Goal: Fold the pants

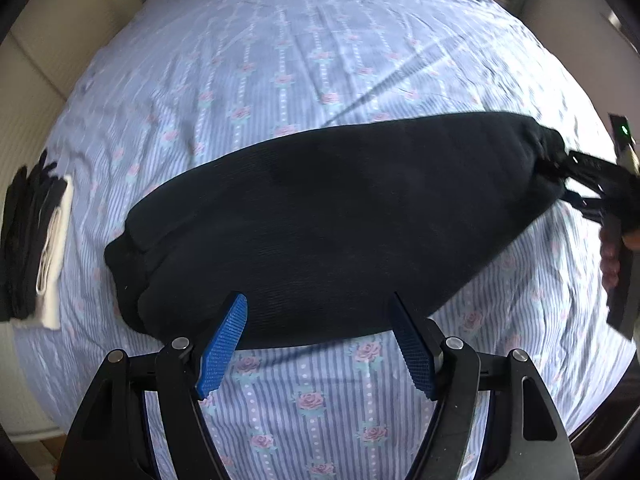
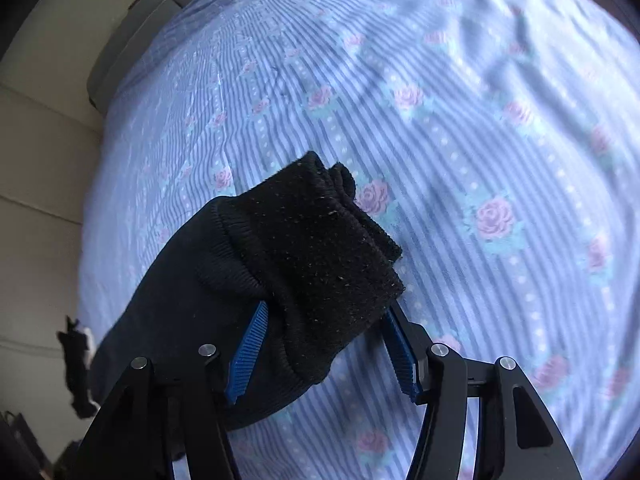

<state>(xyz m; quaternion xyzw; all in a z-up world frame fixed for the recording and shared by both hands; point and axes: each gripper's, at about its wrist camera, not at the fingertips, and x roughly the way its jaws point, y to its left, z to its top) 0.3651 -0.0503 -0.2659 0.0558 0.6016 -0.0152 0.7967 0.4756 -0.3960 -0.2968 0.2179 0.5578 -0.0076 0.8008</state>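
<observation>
Black fabric: pants, folded into a long dark bundle lying across the bed, its length running from lower left to upper right in the left wrist view.
Pants, ribbed ends: 1 cuffed end at the left of the bundle in the left wrist view; in the right wrist view a ribbed cuff with pale lint specks sits raised between the right gripper's blue pads.
Bed: covered by a bedsheet striped light blue and white, with rows of pink roses and white dots; creased in places.
Left gripper: black frame, 2 blue textured pads; jaws spread apart with nothing between them, held just at the near edge of the pants, sheet visible in the gap.
Right gripper: same build; jaws only partly closed, with the cuff end of the pants filling the gap between them and both pads against the fabric. In the left wrist view it shows at the far right end of the bundle, blurred.
Stack of clothes: dark folded items with 1 white piece, at the left edge of the bed, well apart from the pants.
Surround: pale beige wall panels beyond the bed edges.
</observation>
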